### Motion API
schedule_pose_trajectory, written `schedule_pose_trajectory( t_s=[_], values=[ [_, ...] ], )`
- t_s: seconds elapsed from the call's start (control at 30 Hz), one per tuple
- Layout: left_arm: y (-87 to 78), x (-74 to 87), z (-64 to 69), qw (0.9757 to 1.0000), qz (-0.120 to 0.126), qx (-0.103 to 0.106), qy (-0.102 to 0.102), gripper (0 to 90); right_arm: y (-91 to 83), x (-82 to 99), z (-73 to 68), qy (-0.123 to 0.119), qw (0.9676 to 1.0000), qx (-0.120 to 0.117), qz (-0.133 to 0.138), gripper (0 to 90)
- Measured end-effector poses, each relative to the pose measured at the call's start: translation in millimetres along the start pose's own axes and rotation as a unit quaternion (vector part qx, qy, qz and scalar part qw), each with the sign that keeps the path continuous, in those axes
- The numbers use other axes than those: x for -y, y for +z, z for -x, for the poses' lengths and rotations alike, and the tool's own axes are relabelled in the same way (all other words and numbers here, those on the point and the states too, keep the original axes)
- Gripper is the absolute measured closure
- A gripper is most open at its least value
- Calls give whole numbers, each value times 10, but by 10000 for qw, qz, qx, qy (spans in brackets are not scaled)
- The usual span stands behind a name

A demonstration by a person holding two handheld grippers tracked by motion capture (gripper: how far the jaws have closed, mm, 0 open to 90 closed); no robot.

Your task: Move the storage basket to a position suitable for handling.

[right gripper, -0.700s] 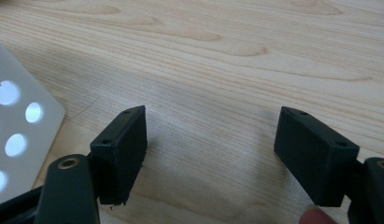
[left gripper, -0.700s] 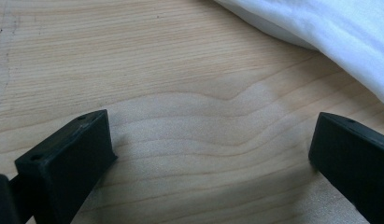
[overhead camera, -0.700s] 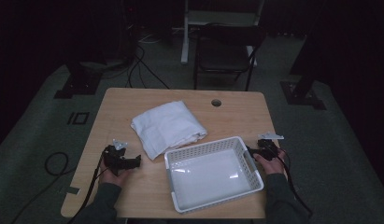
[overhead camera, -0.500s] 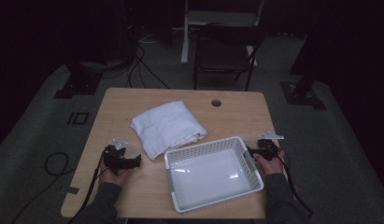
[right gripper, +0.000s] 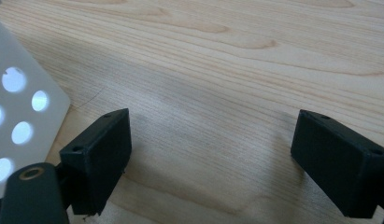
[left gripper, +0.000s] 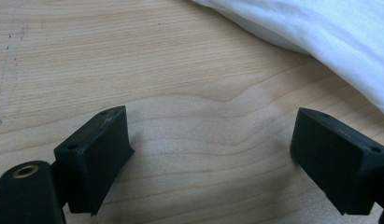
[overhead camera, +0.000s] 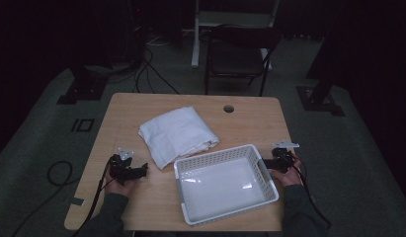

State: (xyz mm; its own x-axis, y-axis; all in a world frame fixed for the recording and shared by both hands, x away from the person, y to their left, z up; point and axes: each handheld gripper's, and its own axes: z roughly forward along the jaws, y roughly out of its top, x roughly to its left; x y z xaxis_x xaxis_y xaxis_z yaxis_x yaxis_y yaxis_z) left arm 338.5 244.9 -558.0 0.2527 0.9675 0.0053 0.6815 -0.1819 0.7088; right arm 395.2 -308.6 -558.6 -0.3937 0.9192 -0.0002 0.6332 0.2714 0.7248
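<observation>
A folded white cloth lies on the wooden table, left of centre. A white perforated basket stands empty at the front right of it. My left gripper rests on the table at the front left, a little short of the cloth's near edge, jaws wide apart over bare wood; the cloth crosses the top right of the left gripper view. My right gripper sits just right of the basket, also open, with the basket wall at its left.
A round cable hole sits near the table's far edge. A dark chair stands behind the table. Cables trail on the floor at the left, and stand bases sit at both sides.
</observation>
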Motion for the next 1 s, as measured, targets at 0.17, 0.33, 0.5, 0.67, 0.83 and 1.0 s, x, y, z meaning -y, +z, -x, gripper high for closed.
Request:
schedule_pose_trajectory(
  t_s=[0.17,0.33,0.5,0.67,0.83,1.0],
  values=[
    [-6,5,9,10000,25,7,17,140,-17,17,2,-128,9998,-141,-3,114],
    [-13,11,17,10000,32,48,46,143,-24,24,-4,-130,9998,-147,4,127],
    [-44,4,52,9997,-46,150,174,183,-71,22,3,-33,9999,-126,-23,236],
    [-87,-17,138,9993,-148,161,318,283,-167,7,38,217,9995,-218,96,328],
    [-176,-38,308,9979,-2,154,636,309,-375,-54,19,277,9983,-201,470,373],
    [-297,-55,452,9960,241,260,816,314,-539,-110,-40,234,9972,-216,677,381]
  ],
)
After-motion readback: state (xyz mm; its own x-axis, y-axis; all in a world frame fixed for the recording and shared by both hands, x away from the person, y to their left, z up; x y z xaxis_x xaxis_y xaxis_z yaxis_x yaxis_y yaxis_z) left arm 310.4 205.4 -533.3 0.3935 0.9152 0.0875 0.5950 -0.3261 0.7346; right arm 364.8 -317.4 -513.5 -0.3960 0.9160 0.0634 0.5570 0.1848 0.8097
